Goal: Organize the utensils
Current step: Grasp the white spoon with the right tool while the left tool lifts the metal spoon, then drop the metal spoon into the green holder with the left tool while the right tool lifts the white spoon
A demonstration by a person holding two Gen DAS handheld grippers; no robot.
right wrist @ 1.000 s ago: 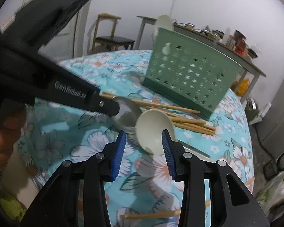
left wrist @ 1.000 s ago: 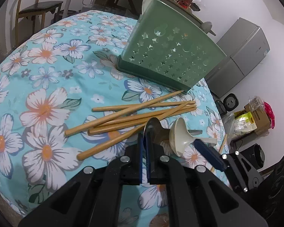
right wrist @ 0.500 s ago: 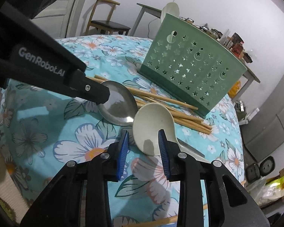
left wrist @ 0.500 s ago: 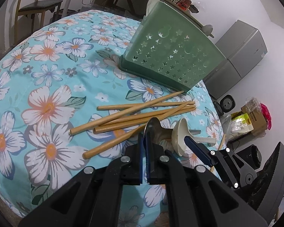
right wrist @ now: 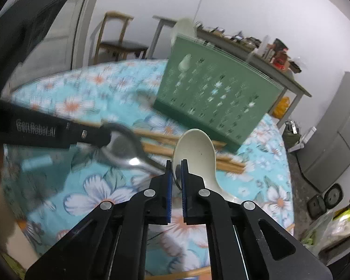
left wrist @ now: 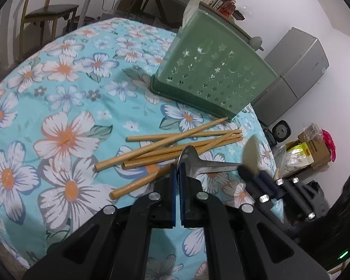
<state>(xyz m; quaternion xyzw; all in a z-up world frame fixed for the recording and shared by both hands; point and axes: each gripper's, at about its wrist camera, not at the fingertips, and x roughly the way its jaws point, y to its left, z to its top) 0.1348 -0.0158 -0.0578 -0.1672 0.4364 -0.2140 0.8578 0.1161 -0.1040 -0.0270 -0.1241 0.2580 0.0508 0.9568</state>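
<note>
The left gripper (left wrist: 178,175) is squeezing tight on the bowl of a metal spoon (left wrist: 193,159). Its two fingers are almost touching, with only the thin edge of the spoon between them. The spoon's handle is sticking out to the right, over the cloth (left wrist: 65,98). In the right wrist view the left gripper is coming in from the left, and the metal spoon is looking blurry at its tip.

The right gripper (right wrist: 176,170) is pinching the rim of a white spoon (right wrist: 194,147). Its fingers are close together on the left edge of the spoon's bowl. The bowl is standing up above the fingers, and the handle is running down to the right behind them. In the left wrist view the white spoon is showing as a pale blur on the right, just above the tip of the right gripper.

Chopsticks (left wrist: 165,144) are lying in a loose pile on the flowery cloth, just past the metal spoon. Some are crossing over each other.

A green basket (left wrist: 212,79) with star holes is standing on the cloth behind the chopsticks. One chopstick tip is ending right by its bottom edge. Another white spoon (right wrist: 183,29) is sticking up out of the basket's left end.

A chair (right wrist: 117,37) is standing far back by the wall.
</note>
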